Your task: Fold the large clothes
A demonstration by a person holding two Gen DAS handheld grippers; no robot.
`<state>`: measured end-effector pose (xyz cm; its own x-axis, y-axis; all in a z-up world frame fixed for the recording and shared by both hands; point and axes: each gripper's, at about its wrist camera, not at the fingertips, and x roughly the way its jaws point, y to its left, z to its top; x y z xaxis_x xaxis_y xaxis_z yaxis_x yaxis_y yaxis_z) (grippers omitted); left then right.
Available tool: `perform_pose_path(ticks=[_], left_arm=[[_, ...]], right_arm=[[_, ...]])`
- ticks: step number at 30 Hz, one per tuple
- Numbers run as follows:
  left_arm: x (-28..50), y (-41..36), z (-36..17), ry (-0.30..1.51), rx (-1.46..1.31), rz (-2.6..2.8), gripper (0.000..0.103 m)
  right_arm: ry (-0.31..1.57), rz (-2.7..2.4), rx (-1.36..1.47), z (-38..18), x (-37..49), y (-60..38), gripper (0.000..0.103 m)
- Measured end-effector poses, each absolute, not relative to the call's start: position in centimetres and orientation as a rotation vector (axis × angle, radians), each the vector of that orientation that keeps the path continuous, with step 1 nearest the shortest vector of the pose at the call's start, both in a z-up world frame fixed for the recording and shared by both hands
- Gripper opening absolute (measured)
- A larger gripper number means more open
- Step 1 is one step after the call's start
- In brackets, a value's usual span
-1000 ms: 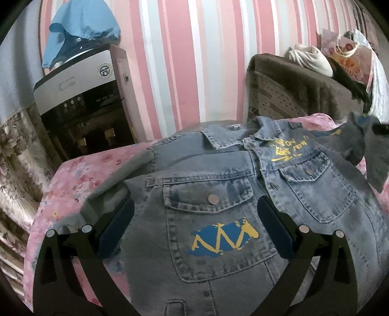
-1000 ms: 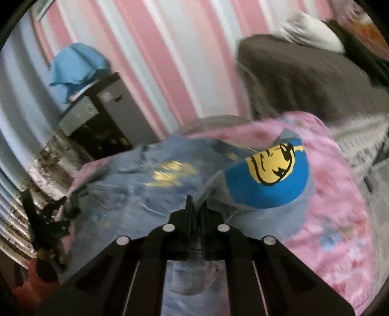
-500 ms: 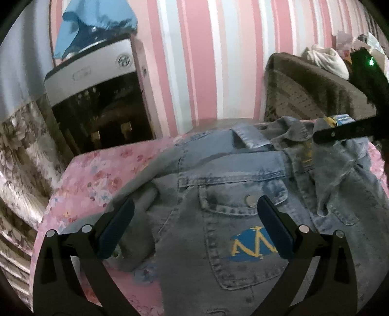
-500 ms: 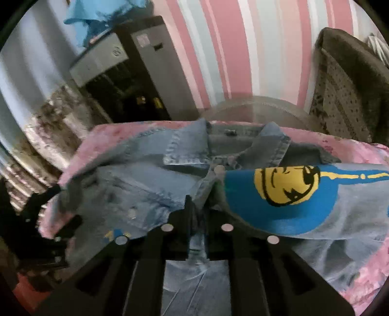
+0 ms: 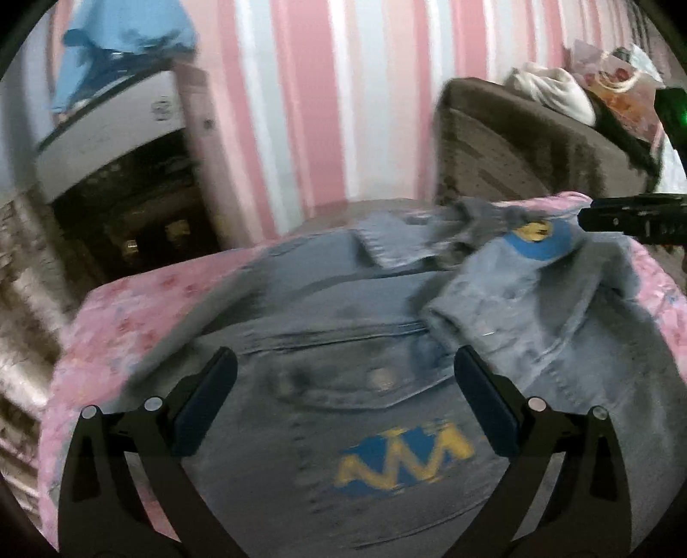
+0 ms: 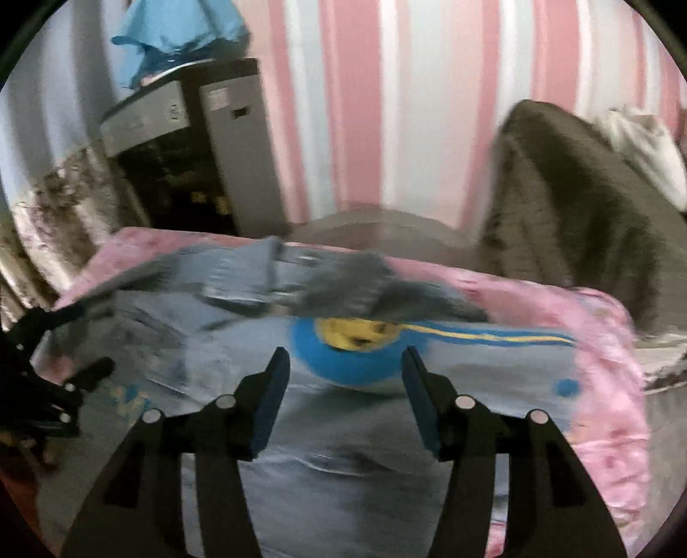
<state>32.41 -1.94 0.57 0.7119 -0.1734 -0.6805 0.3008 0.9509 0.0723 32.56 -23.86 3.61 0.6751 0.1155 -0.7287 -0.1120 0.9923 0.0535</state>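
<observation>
One denim jacket (image 5: 326, 326) lies spread front-up on the bed, over a pink floral bedspread (image 5: 141, 309). One sleeve (image 5: 528, 296) is folded across the chest; it carries a blue patch with a yellow face (image 5: 536, 236). A second print, blue and yellow zigzag (image 5: 403, 459), sits on the chest pocket, below one metal snap button (image 5: 380, 380).

Two claws. Left claw (image 5: 343, 403): fingers spread wide, nothing between them, hovering over the pocket area. Right claw (image 6: 345, 395): fingers also spread, empty, over the folded sleeve, just short of the blue patch (image 6: 356, 347).

Left wrist view only: the pocket print and button in full; the right claw's side as a dark bar (image 5: 635, 219) at the frame's right edge beside the sleeve patch; a patterned bag (image 5: 609, 86) on the dark brown sofa (image 5: 515, 146).

Right wrist view only: a yellow-and-blue stripe (image 6: 485, 337) running along the sleeve from the patch, one small blue dot (image 6: 566, 386) below it, and the left claw (image 6: 64, 386) at the far left edge.

Both views: one water dispenser (image 6: 193, 146) with a blue cloth (image 6: 180, 34) on top, against pink-striped wallpaper (image 6: 386, 107). Both frames motion-blurred
</observation>
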Motion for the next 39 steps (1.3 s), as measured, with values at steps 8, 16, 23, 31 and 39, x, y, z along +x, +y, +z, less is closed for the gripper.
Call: perform_pose_path(ticks=[8,16,23,31,39], left_arm=[[35.3,-8.5,-1.8,0.844,0.187,-0.364,0.099],[36.5,-11.8,-4.6,0.916,0.200,-0.427,0.038],[35.6,-7.1,1.1,0.810,0.048,-0.468,0.031],[37.4,0.5,3.1,0.864,0.043,-0.380,0.031],[38.6,1.3,-3.4,0.973,0.125,-0.303,0.037]], right_arm=[[0.800,0.030,0.047,2.8,30.3,-30.0,0.055],[0.788,-0.012,0.104,1.5,29.5,-32.6,0.055],[0.759,-0.037,0.118,2.1,28.9,-33.4,0.057],[0.769,-0.033,0.165,2.5,30.0,-33.8,0.057],[0.801,0.013,0.088,0.5,33.8,-30.5,0.057]])
